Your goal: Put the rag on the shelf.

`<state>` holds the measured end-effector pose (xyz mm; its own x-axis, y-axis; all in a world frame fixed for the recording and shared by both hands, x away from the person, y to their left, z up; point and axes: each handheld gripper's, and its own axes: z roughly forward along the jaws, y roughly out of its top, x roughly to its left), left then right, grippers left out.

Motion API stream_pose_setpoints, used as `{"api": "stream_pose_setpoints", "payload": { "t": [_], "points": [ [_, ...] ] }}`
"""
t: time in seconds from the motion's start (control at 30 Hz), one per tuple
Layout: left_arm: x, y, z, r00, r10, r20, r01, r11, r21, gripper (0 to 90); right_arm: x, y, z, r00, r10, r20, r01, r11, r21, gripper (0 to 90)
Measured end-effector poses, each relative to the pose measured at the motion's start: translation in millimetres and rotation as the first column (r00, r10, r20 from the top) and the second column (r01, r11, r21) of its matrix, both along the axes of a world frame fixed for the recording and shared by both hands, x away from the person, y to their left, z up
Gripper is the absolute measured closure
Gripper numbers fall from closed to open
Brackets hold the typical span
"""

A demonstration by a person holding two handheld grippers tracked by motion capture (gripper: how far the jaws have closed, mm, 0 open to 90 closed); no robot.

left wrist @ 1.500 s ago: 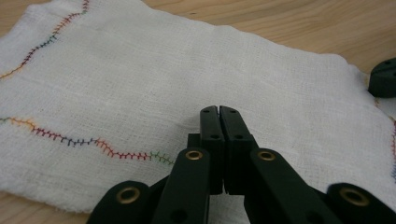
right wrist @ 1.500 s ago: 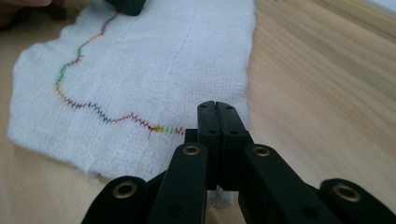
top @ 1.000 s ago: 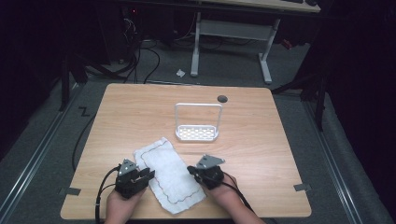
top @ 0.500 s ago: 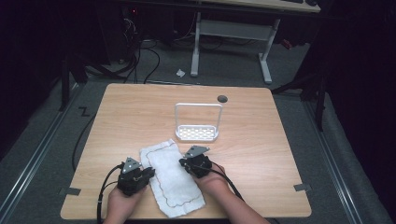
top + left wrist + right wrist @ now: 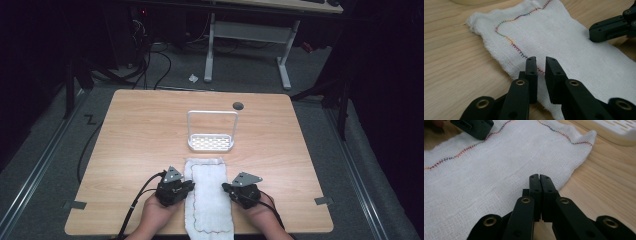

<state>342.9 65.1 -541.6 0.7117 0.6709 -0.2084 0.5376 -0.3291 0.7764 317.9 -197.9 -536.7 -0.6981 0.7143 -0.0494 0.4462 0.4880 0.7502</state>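
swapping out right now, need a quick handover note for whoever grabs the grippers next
Left hand-held gripper: at the cloth's left long edge, jaws a narrow gap apart over the stitched border, holding nothing.
Right hand-held gripper: at the right long edge, jaws shut; whether they pinch any fabric cannot be told.
Cloth: white, coloured stitching, lying flat and straight near the front of the table, its near end overhanging the front edge. The white rack stands just beyond its far end.
Done: cloth spread flat and lined up.
Left: probably gripping both edges to fold or lift it; no fold started yet.
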Motion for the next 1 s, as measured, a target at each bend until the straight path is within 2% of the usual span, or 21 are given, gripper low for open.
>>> {"api": "stream_pose_setpoints", "payload": {
  "t": [0.07, 0.1, 0.27, 0.4, 0.57, 0.6, 0.63, 0.67, 0.7, 0.73, 0.8, 0.87, 0.9, 0.93, 1.0],
  "points": [
    [1.0, -5.4, 0.1, 0.9998, -0.017, 0.009, 0.017, 0.9998, 0.007, 80.4, -1.8, -11.7, -1.0, 0.9998, -0.017, -0.007, 0.017, 0.9996, 0.023, 89.1],
    [0.9, -6.8, 0.7, 0.9997, -0.020, 0.011, 0.020, 0.9997, 0.015, 80.4, -1.8, -11.7, -1.0, 0.9998, -0.017, -0.007, 0.017, 0.9996, 0.023, 89.1],
    [0.1, -6.0, -0.6, 0.9997, -0.026, 0.004, 0.026, 0.9997, -0.004, 80.2, -5.1, -13.5, -0.8, 0.9998, -0.017, -0.010, 0.017, 0.9996, 0.023, 88.5],
    [-5.5, -8.0, -0.1, 0.9985, -0.041, 0.035, 0.040, 0.9988, 0.027, 78.8, -5.7, -16.5, -1.6, 0.9996, -0.013, -0.025, 0.014, 0.9987, 0.050, 88.5],
    [-7.7, -6.0, -0.5, 0.9989, -0.043, 0.017, 0.043, 0.9990, 0.007, 77.1, -11.6, -15.7, -1.0, 0.9996, -0.012, -0.026, 0.014, 0.9990, 0.042, 88.5],
    [-8.1, -4.4, 0.0, 0.9989, -0.044, 0.015, 0.044, 0.9990, -0.008, 75.2, -15.0, -15.7, 1.9, 0.9996, -0.010, 0.027, 0.009, 0.9992, 0.039, 86.1],
    [-8.1, -4.4, 0.0, 0.9989, -0.044, 0.015, 0.044, 0.9990, -0.008, 72.1, -15.0, -15.7, 1.9, 0.9996, -0.010, 0.027, 0.009, 0.9992, 0.039, 86.1],
    [-9.2, -3.0, 0.8, 0.9983, -0.034, 0.048, 0.035, 0.9993, -0.016, 72.1, -15.4, -16.7, 5.0, 0.9981, -0.018, 0.059, 0.015, 0.9986, 0.051, 83.6],
    [-7.8, -0.5, 3.4, 0.9968, -0.010, 0.079, 0.012, 0.9997, -0.022, 66.9, -13.4, -21.7, 10.0, 0.9945, -0.056, 0.089, 0.048, 0.9949, 0.089, 82.3],
    [-4.9, 1.9, 5.4, 0.9965, 0.008, 0.083, -0.005, 0.9995, -0.031, 63.4, -12.3, -23.8, 10.7, 0.9934, -0.067, 0.093, 0.058, 0.9938, 0.095, 81.1],
    [3.1, 7.6, 8.0, 0.9945, 0.053, 0.090, -0.049, 0.9975, -0.050, 58.8, -9.3, -29.4, 9.8, 0.9923, -0.091, 0.084, 0.082, 0.9912, 0.104, 80.1],
    [13.5, 12.3, 8.9, 0.9919, 0.099, 0.079, -0.095, 0.9937, -0.059, 56.5, -6.3, -34.6, 8.4, 0.9914, -0.112, 0.068, 0.103, 0.9870, 0.123, 78.1],
    [13.5, 12.3, 8.9, 0.9919, 0.099, 0.079, -0.095, 0.9937, -0.059, 55.0, -6.3, -34.6, 8.4, 0.9914, -0.112, 0.068, 0.103, 0.9870, 0.123, 78.1],
    [20.0, 13.9, 8.8, 0.9899, 0.123, 0.071, -0.118, 0.9906, -0.069, 53.2, -3.6, -38.3, 8.4, 0.9895, -0.133, 0.057, 0.124, 0.9812, 0.148, 75.3],
    [28.7, 13.0, 7.7, 0.9884, 0.141, 0.057, -0.137, 0.9880, -0.071, 52.0, -3.2, -38.8, 8.7, 0.9888, -0.138, 0.055, 0.128, 0.9799, 0.153, 73.8]
  ]
}}
